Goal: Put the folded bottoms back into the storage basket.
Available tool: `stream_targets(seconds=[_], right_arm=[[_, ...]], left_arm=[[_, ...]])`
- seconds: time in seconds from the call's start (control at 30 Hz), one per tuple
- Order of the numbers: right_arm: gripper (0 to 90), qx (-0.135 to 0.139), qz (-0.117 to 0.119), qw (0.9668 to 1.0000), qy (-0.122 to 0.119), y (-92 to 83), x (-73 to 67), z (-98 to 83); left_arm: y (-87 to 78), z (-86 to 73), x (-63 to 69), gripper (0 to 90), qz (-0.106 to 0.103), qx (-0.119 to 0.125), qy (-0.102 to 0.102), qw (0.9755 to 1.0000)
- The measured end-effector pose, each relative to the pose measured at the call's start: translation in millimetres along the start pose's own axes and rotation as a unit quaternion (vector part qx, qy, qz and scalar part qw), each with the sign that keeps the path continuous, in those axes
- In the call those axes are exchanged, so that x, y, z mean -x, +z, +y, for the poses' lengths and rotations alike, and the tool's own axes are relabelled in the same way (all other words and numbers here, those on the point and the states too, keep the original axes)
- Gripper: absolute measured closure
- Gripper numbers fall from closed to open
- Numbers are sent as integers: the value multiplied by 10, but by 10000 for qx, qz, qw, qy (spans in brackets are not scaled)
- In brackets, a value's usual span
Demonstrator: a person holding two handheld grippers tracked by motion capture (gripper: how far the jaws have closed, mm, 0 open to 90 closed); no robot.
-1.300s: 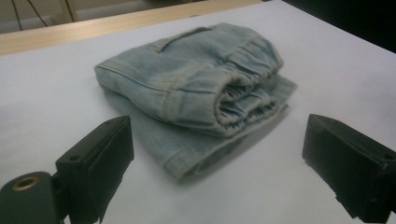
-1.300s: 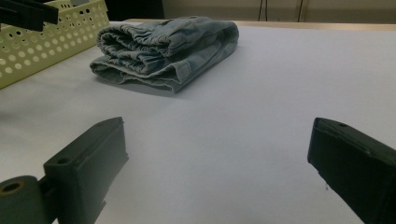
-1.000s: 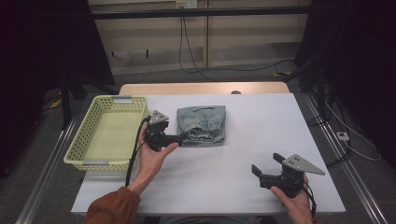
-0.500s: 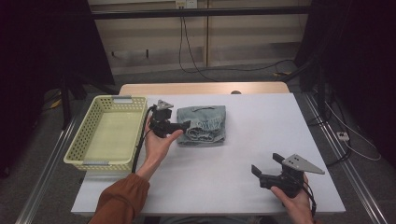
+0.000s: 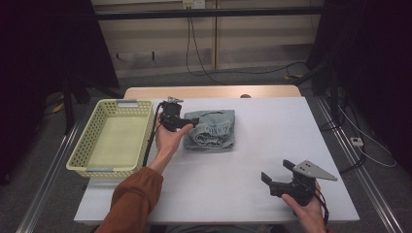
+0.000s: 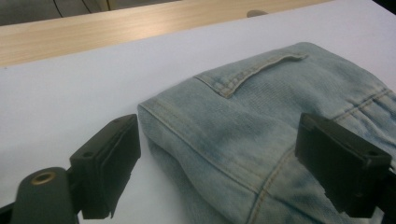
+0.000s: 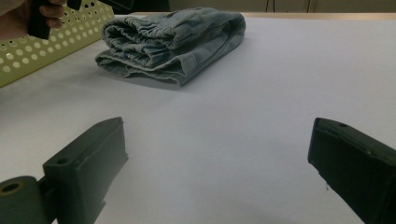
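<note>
denim, pale blue: folded jeans lie on the white table just right of the yellow-green perforated basket, toward the far side. left gripper sits at the near-left corner of the jeans; in the left gripper view its jaws stand wide, one on each side of the folded corner, pads not pressing the cloth, and they have just been closing a little. nothing gripped. left hand in a rust-orange sleeve reaches in from the bottom. right gripper rests low at the near-right of the table, well apart from the jeans, jaws wide apart with bare table between them, holding nothing. basket wall shows at upper left of the right gripper view.
</note>
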State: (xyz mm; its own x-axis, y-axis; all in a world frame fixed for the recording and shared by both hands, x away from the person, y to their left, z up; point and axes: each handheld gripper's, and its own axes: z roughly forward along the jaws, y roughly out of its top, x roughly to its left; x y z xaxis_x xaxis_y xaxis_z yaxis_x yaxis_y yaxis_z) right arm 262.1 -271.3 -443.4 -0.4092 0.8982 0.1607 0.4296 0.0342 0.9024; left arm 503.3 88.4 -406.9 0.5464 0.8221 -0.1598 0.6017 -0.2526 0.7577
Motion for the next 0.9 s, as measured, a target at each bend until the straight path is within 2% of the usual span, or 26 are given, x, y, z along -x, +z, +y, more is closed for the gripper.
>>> stream_targets(seconds=[0.2,0.27,0.3,0.33,0.37,0.47,0.5,0.53,0.57,0.6,0.67,0.73,0.77,0.8,0.87,0.9], right_arm=[[45,-19,17,10000,-10,-4,1,-3],[45,-24,20,10000,-15,-5,-1,-4],[45,-24,20,10000,-15,-5,-1,-4],[45,-23,24,10000,-32,-2,-2,-4],[45,-28,24,10000,-30,0,-2,-4],[45,-44,25,10000,-15,6,-3,-6],[46,-48,33,10000,-11,7,-4,-7],[49,-58,49,10000,-15,8,-6,-8],[49,-61,58,10000,-25,9,-9,-9],[49,-61,58,10000,-25,9,-9,-9],[49,-61,74,9999,-45,8,-14,-9],[49,-73,62,10000,-29,10,-10,-10],[49,-73,62,10000,-29,10,-10,-10],[49,-85,56,9999,-25,11,-8,-10],[49,-90,60,9999,-32,13,-10,-10],[49,-94,70,9999,-37,14,-11,-10]], left_arm=[[101,-20,-54,199,-45,-147,-226,9996],[177,-64,-91,211,-59,-432,-259,9987],[177,-64,-91,224,-59,-432,-259,9987],[205,-86,-108,236,-170,-518,-356,9979],[218,-107,-126,239,-192,-591,-447,9971],[216,-117,-121,287,-27,-685,-343,9971],[234,-137,-103,302,110,-859,-260,9959],[244,-152,-105,322,18,-914,-291,9954],[244,-152,-105,377,18,-914,-291,9954],[253,-167,-115,377,-90,-940,-347,9949],[278,-193,-154,380,-185,-994,-583,9932],[287,-200,-167,377,-229,-1024,-654,9923],[293,-207,-183,377,-277,-1076,-745,9910],[314,-229,-223,372,-428,-1164,-988,9874],[314,-240,-228,369,-467,-1096,-1073,9871],[308,-248,-234,369,-483,-1109,-1042,9872]])
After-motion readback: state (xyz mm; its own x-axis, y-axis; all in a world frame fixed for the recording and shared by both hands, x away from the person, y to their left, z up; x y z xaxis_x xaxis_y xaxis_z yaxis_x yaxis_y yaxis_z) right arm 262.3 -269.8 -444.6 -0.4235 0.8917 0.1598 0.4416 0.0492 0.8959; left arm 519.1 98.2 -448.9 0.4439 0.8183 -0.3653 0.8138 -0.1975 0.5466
